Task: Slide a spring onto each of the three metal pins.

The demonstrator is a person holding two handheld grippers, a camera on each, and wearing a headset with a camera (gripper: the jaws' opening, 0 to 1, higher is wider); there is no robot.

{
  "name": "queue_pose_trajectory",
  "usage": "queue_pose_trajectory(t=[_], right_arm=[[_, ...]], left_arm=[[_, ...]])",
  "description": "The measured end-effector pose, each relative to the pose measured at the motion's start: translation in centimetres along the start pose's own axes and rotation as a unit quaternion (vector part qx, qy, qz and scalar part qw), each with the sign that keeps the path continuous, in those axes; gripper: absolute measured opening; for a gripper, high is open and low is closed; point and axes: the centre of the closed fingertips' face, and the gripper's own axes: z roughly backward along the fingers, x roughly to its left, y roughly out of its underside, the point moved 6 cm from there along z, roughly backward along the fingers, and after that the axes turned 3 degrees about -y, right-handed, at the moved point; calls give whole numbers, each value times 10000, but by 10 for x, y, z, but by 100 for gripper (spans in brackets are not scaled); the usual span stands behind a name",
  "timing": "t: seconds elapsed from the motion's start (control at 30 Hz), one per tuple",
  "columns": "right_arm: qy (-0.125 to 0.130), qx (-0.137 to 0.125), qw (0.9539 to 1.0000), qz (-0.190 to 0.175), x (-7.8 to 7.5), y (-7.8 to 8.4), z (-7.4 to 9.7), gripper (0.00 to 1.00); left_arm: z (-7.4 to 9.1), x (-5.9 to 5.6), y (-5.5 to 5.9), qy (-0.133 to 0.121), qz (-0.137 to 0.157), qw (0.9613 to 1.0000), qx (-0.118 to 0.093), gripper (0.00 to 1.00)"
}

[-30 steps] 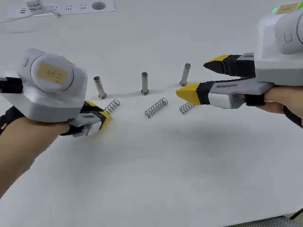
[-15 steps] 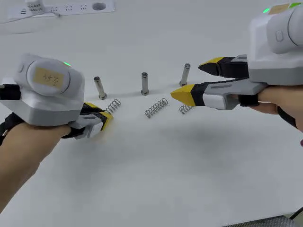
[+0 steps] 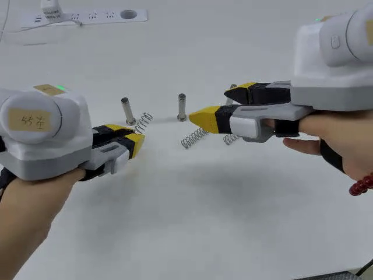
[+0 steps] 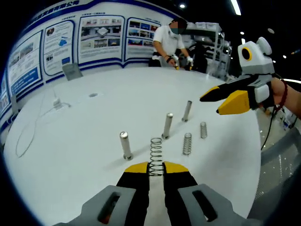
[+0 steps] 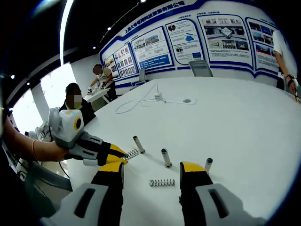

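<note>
Grip: left tongs (image 4: 155, 165) clenched on a spring (image 4: 155, 154) by its lower coils; the free end stands up past the tips
Other hand: right tongs (image 5: 151, 168) released, jaws well apart, hovering over the mid spring (image 5: 162, 182) on the worktop (image 5: 244, 132)
Pins: three upright in a row on the worktop, namely near pin (image 4: 125, 144), mid pin (image 4: 167, 125) and far pin (image 4: 187, 110)
Springs: one in the left tongs, just beside the near pin; mid spring and far spring (image 4: 203, 130) lie loose in front of the mid and far pins
Step in hand: judged to be threading the held spring onto the near pin
Doing it well: raise the free end above the pin top, line the spring's axis up with the pin, then lower it straight down; the grip is low, so the upper coils can sway, which calls for a slow approach and letting go only once several coils are round the shaft
Risk: a tilted spring may catch on the pin top or tip the pin over
Holders: each pin is bare, with no spring on any of them yet, so the task looks barely begun
</note>
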Motion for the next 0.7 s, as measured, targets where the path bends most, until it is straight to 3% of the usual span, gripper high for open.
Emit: queue_pose_trajectory(t=[0.27,0.37,0.47,0.53,0.7], right_arm=[[-126,-259,9977,-611,12,-6,-10,45],[-218,-401,9951,-883,19,-9,-14,43],[-328,-522,9911,-1180,24,-10,-18,41],[-416,-639,9874,-1387,28,-12,-20,39],[-559,-717,9836,-1557,37,-12,-25,36]], left_arm=[[16,-6,-6,42,322,9982,-495,10],[22,-10,-9,110,503,9956,-780,10],[26,-11,-10,87,480,9954,-829,10],[30,-12,-12,133,541,9936,-979,10],[37,-14,-17,130,680,9908,-1165,10]])
